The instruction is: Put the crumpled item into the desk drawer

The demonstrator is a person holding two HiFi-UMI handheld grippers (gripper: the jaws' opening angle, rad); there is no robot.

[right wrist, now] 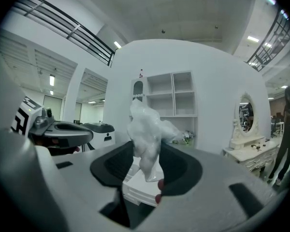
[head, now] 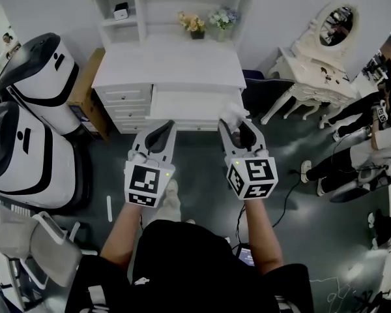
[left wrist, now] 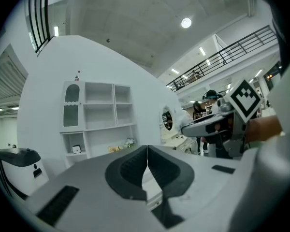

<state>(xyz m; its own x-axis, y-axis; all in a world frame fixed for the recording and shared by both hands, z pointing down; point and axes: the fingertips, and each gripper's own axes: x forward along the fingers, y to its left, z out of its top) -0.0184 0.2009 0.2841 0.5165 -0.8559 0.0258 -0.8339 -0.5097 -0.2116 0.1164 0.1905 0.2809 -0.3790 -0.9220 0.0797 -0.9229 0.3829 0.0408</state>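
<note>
Before the counter (head: 169, 67), my right gripper (right wrist: 146, 151) has its jaws pinching one crumpled white wad (right wrist: 146, 129) at the front edge of the single pulled-out drawer (head: 189, 104). My left gripper (left wrist: 147, 153) has its jaws pressed together over open floor (head: 197, 156).

A crumpled item (right wrist: 146, 129), a white, slightly see-through wad like scrunched plastic film, stands upright between the jaws of the right gripper (right wrist: 147, 148), which press on its lower half. Its puffy top rises above them and its narrow tail hangs below. In the head view it sits over the right front corner of the desk drawer (head: 182, 104). The drawer is wide, shallow and white, at the centre of a white desk (head: 169, 64), and appears pulled out.
</note>
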